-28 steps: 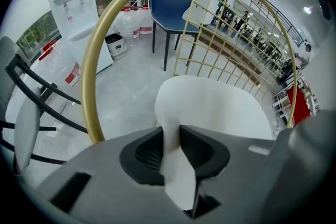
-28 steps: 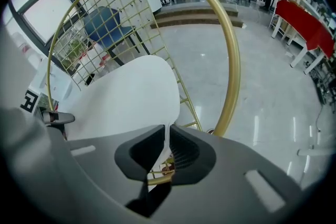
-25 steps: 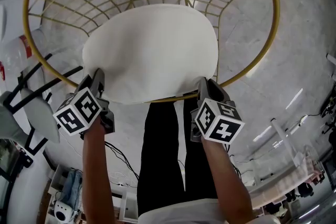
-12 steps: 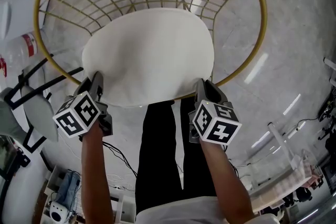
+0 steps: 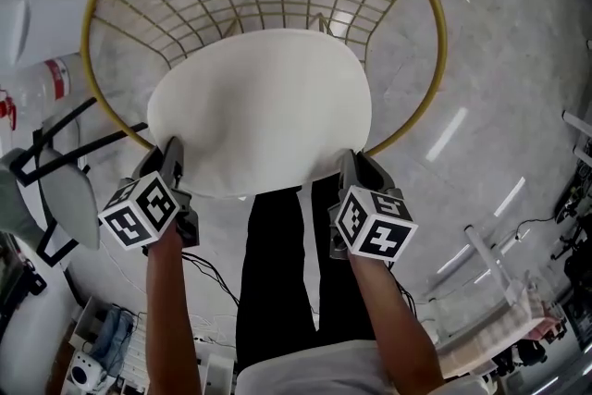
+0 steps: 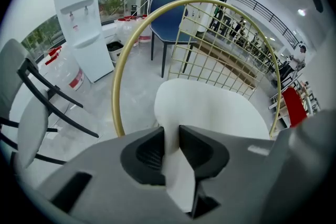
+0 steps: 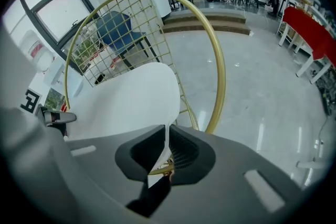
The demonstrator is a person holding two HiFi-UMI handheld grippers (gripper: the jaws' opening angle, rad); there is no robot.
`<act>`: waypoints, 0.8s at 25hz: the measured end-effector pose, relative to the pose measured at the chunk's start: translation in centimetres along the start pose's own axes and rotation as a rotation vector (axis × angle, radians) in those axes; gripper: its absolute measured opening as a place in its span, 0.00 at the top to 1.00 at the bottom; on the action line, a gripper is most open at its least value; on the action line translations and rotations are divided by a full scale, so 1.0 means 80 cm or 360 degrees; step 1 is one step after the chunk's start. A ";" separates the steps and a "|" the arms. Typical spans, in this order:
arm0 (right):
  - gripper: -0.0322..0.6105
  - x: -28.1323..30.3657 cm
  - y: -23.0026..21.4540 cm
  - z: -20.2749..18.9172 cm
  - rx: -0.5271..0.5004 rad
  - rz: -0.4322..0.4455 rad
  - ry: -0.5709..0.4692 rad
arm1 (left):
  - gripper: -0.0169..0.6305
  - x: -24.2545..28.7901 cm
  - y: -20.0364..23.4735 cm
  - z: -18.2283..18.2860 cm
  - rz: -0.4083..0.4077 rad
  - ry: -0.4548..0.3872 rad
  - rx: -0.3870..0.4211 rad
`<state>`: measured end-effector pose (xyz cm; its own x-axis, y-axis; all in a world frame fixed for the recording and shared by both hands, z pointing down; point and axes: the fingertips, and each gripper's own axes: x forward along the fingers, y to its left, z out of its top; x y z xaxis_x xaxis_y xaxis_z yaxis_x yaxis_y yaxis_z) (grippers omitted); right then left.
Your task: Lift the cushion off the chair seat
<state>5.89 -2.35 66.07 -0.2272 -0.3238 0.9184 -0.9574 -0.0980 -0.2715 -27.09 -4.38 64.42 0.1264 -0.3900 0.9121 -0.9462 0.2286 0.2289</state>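
From the head view, the white cushion (image 5: pixel 264 111) fills the centre of the frame inside the round gold wire chair (image 5: pixel 435 60), and its near edge covers the chair's front rim. The left gripper (image 5: pixel 171 151) holds that edge at lower left and the right gripper (image 5: pixel 350 160) holds it at lower right. Pale marble floor (image 5: pixel 499 32) lies all around.

In the left gripper view, the fingers (image 6: pixel 144 152) pinch a fold of the cushion's edge at lower centre. The cushion spreads away to the right inside the gold hoop. A water dispenser (image 6: pixel 84 34) stands at upper left.

In the right gripper view, the fingers (image 7: pixel 184 152) are nearly pressed together on the thin cushion edge, and gold wire shows just beneath it.
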 end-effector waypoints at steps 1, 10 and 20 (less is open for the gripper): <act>0.90 -0.004 0.000 0.001 -0.0001 0.0001 -0.0003 | 0.84 -0.003 -0.001 -0.001 -0.0004 -0.0002 -0.0002; 0.90 -0.039 0.001 0.017 -0.0011 0.0009 -0.0036 | 0.85 -0.036 -0.017 0.004 -0.0026 -0.0025 -0.0016; 0.90 -0.083 0.006 0.030 -0.0021 0.0010 -0.0056 | 0.85 -0.071 -0.032 0.014 -0.0055 -0.0019 -0.0015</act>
<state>7.37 -2.50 59.19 -0.2268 -0.3574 0.9060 -0.9584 -0.0837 -0.2729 -25.68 -3.74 58.28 0.1554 -0.4085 0.8994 -0.9385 0.2232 0.2635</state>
